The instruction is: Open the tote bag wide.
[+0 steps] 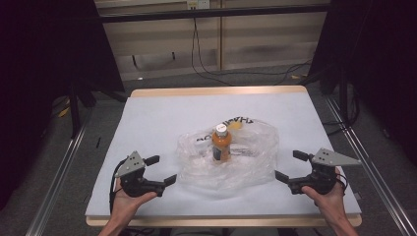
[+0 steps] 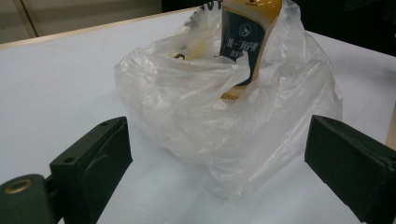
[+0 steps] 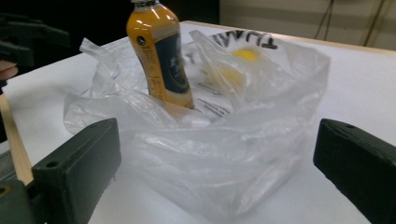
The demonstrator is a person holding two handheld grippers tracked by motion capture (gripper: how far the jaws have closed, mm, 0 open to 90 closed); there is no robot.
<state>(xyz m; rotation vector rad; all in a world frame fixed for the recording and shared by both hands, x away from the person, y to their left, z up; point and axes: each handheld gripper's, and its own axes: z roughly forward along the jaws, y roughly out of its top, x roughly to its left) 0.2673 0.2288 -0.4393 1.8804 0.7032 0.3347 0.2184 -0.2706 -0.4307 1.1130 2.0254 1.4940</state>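
Flanking a crumpled clear plastic bag (image 1: 231, 160) — two hand-held grippers, both with jaws spread wide and nothing between the pads.

Left gripper (image 1: 163, 170): black two-jaw tool with grey three-cornered top plate, held in the person's left hand (image 1: 129, 199); jaws point toward the bag's near-left edge, just short of it, not touching. In the left gripper view the bag (image 2: 224, 121) sits ahead, between the lines of the two jaws.

Right gripper (image 1: 290, 167): same build, held in the right hand (image 1: 328, 196); jaws face the bag's right edge, close but apart. In the right gripper view the bag (image 3: 210, 140) lies ahead of the open jaws.

Orange drink bottle (image 1: 221, 145) with white cap and dark label: upright inside the bag, at its middle, roughly midway between the grippers.

White table top (image 1: 157, 118) with pale wooden edge: bears the bag near its centre.
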